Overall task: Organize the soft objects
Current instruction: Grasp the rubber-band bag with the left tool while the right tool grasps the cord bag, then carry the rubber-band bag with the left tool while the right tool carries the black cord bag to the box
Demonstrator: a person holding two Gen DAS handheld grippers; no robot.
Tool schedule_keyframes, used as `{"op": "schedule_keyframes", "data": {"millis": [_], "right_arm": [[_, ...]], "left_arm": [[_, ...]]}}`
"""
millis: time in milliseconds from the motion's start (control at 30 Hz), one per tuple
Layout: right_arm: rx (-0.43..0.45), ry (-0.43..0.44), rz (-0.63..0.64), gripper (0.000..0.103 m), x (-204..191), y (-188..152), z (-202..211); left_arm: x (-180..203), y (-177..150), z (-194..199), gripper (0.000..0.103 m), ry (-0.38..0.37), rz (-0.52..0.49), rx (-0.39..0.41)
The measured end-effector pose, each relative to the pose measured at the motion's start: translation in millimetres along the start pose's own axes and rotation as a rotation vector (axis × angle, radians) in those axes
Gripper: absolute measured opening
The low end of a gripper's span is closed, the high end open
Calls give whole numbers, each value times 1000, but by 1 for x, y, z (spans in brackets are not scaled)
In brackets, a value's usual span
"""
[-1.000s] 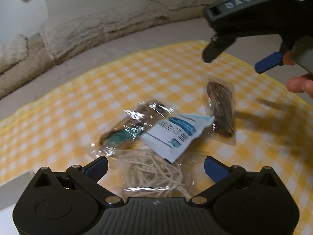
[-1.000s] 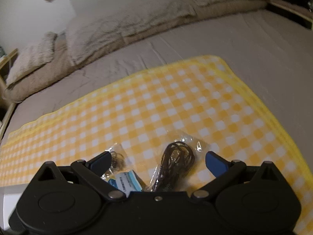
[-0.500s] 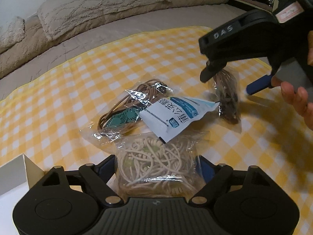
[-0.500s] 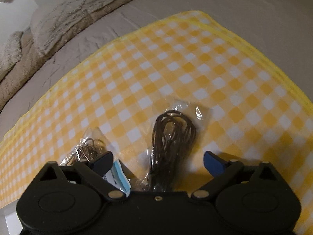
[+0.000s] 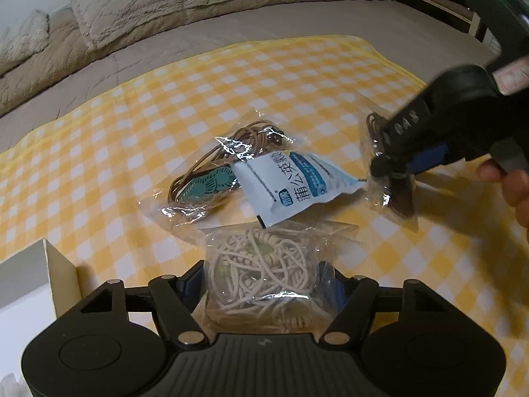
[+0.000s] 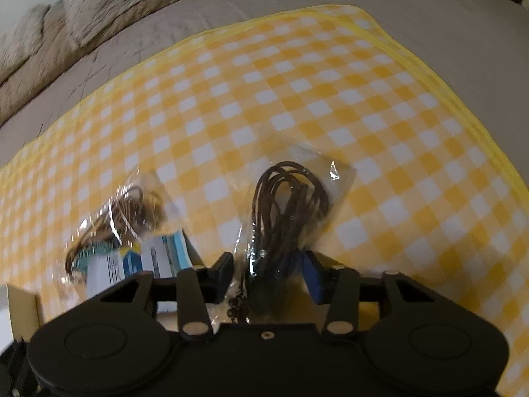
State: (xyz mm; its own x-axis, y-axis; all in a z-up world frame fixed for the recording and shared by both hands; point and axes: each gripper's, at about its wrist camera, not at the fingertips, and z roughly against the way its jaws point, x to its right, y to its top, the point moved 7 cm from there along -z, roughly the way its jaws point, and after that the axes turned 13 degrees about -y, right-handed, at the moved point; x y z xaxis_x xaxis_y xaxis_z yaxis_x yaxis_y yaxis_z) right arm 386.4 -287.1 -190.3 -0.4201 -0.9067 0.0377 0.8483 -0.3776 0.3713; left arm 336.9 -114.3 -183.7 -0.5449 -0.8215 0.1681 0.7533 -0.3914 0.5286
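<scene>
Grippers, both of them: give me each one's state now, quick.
Left gripper: jaws closing around the bag of cream cord, which sits between them.
Right gripper: jaws closing around the bag of dark cord.

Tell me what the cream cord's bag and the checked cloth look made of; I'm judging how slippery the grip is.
Bag: thin clear plastic film, glossy; it crinkles and throws sharp white glints. The left gripper is closing on it, bag between the fingers. Cord inside: matte cream, probably cotton or waxed string. Cloth: yellow-white check, matte with no glare, so likely woven fabric, though coated sheet can't be ruled out.
</scene>
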Motion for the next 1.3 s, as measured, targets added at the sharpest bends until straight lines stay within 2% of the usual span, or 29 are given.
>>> {"op": "schedule_keyframes", "data": {"millis": [67,167,500,933,1133,1300], "right_arm": [[-2,3,28,35,0,-4,3],[-5,10,63,31,3,-9,8],[9,11,155,26,12,-28,30],[97,30,144,26,36,-24,69],[170,50,152,26,42,-23,98],[214,102,147,26,37,-25,127]], "left_arm": [[1,0,1,69,1,8,-5],[3,-2,3,68,-5,29,-7],[13,-6,14,65,-27,75,-7],[25,12,60,65,-18,98,112],[22,18,90,65,-2,119,177],[12,18,117,65,16,143,228]]}}
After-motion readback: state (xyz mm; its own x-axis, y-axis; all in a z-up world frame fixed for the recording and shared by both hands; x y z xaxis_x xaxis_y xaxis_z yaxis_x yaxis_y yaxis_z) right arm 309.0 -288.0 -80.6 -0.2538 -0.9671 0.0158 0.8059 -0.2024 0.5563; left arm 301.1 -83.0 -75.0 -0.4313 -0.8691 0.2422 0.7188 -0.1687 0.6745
